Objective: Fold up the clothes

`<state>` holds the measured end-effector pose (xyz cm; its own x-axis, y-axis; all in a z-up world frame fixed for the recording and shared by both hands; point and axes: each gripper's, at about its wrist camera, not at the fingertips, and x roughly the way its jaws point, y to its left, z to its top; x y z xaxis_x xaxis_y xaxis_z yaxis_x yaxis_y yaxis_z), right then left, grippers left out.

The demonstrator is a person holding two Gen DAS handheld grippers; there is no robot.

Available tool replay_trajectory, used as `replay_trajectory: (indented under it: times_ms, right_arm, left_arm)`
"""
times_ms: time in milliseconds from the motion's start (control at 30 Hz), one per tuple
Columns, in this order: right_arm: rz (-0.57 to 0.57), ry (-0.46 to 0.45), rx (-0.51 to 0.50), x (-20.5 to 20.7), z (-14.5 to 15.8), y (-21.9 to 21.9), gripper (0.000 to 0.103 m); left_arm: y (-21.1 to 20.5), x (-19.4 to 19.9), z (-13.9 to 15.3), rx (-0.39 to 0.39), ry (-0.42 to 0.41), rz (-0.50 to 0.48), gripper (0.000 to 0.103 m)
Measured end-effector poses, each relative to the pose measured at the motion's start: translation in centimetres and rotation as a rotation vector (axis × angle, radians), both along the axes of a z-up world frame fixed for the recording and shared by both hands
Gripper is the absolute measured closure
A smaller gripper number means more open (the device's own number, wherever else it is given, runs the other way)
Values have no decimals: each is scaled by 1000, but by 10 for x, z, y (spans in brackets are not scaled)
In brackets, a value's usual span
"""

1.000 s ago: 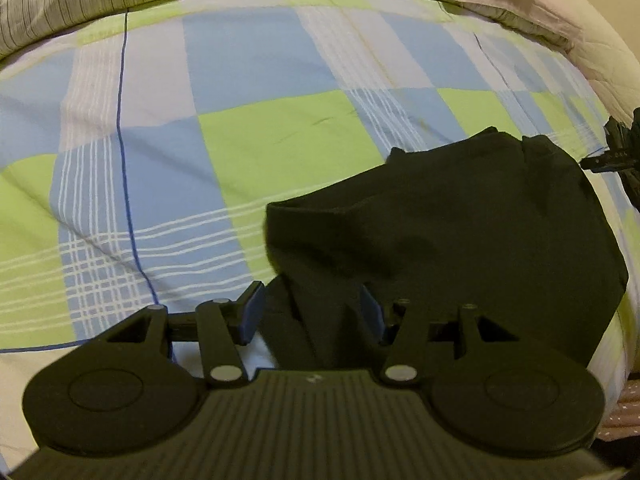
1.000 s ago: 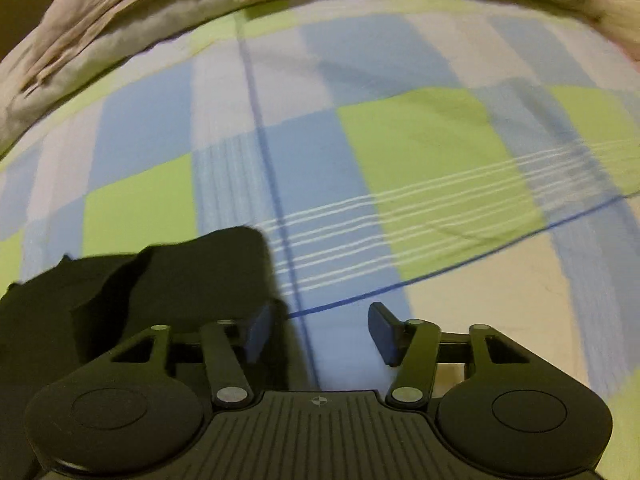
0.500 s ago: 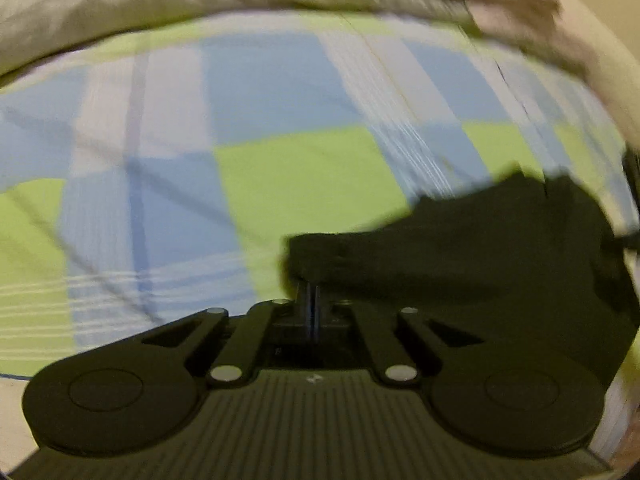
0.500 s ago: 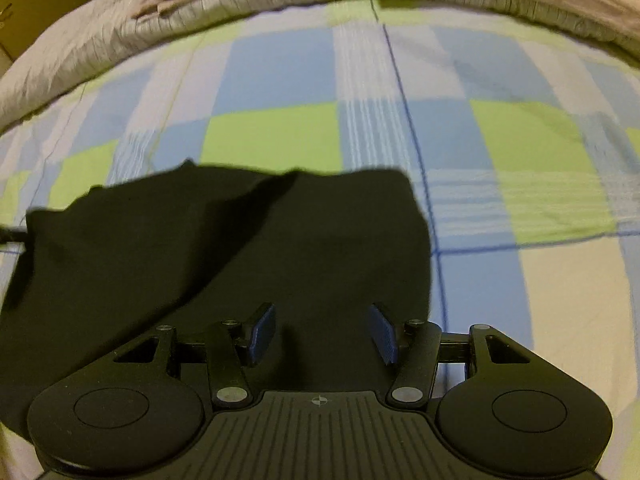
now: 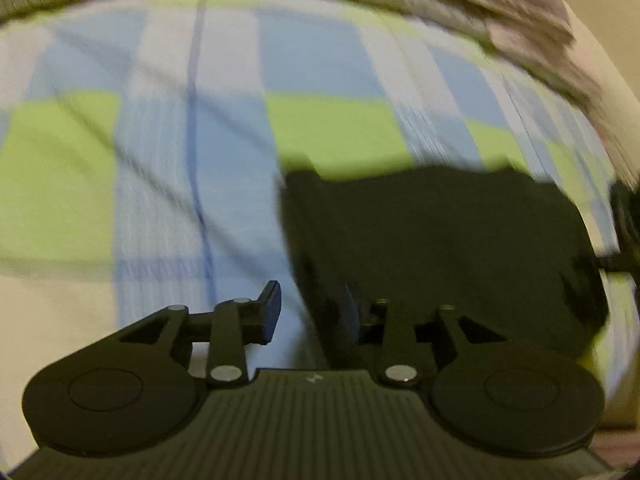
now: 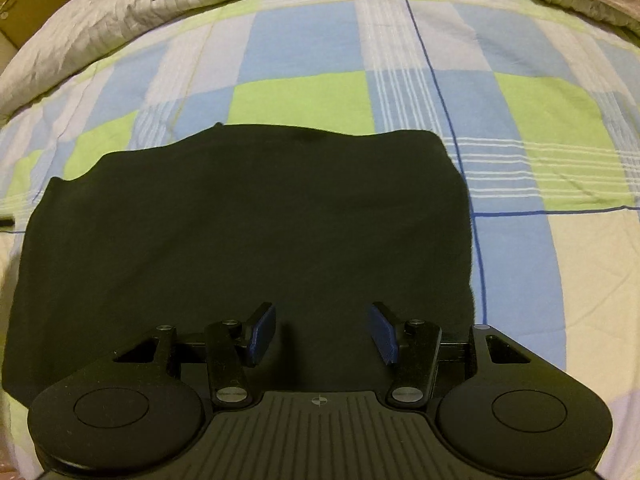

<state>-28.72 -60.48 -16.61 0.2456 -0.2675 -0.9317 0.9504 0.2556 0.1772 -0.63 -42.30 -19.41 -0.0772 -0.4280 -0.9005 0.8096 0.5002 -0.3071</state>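
A black garment (image 6: 248, 224) lies folded flat on a checked blue, green and white bedspread (image 6: 304, 40). My right gripper (image 6: 322, 332) is open and empty, just above the garment's near edge. In the blurred left wrist view the garment (image 5: 440, 236) lies to the right. My left gripper (image 5: 310, 312) is open at the garment's left edge, with its left finger over the bedspread (image 5: 160, 160) and its right finger against the dark cloth. The right gripper's tip (image 5: 624, 240) shows at the far right edge.
A crumpled beige striped blanket (image 6: 120, 12) lies along the far side of the bed, also in the left wrist view (image 5: 480, 4). The bed's near edge drops off at the lower right (image 5: 616, 380).
My left gripper shut on the garment's left edge, carried it, then opened and let go. The right gripper moved left over the garment, which now lies flatter and more squared.
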Motion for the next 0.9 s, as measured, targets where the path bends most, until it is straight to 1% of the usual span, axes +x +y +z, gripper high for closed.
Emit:
replay_trajectory:
  times_ms: [33,67,167,200,233,267,300,333,433,467,500,533,567,600,667,700,733,767,800,833,867,900]
  right_arm:
    - [1,-6,1,1,1,4,48]
    - [4,-11,3,1,2,8,48]
    - [16,-29,18,4,4,23,48]
    - [25,-38,28,5,2,29,48]
    - [34,-35,38,4,1,34,48]
    - [45,-19,48,1,-1,39,48]
    - [56,-3,57,-2,-3,44,48]
    - [66,13,66,-5,-6,49,48]
    - [98,61,94,-13,-12,64,48]
    - [81,76,107,-22,-13,67,47]
    - [30,84,121,-35,-13,66,47]
    - [-8,92,123,-44,-10,67,47]
    - [-28,102,116,-49,-5,68,47]
    - [-12,120,102,-49,-3,73,47]
    - [90,169,62,-35,-2,90,47]
    - [141,194,42,-28,-2,99,47]
    - [193,219,22,-21,-2,107,47]
    - [244,243,2,-14,-1,116,43]
    - [295,267,-18,-7,-1,124,31]
    - [347,292,-38,0,-1,133,26]
    - [398,316,-59,7,-1,141,25]
    - [449,340,-79,14,0,150,25]
  left_arm:
    - [8,-16,-2,10,25,-12,64]
    - [16,-32,-4,19,51,-18,62]
    - [35,-71,-15,45,120,-24,62]
    - [39,-81,-18,62,120,-34,69]
    - [42,-90,-22,81,113,-48,89]
    - [46,-94,-24,88,99,-57,93]
    - [49,-96,-24,87,85,-57,94]
    - [53,-94,-23,87,76,-54,97]
    - [63,-87,-19,100,47,-65,98]
    - [65,-85,-16,104,39,-75,98]
    - [67,-84,-13,110,23,-89,98]
    - [67,-87,-7,123,-18,-123,99]
    - [67,-93,-1,142,-78,-174,98]
    - [67,-100,5,157,-140,-231,94]
    - [69,-124,16,164,-278,-379,84]
    - [71,-138,20,155,-344,-463,71]
    - [74,-153,23,144,-406,-549,65]
    - [76,-169,22,125,-460,-641,65]
    - [78,-186,22,107,-514,-732,62]
    - [80,-202,21,87,-567,-823,58]
    - [82,-218,19,70,-614,-906,58]
    - [82,-230,13,64,-641,-965,58]
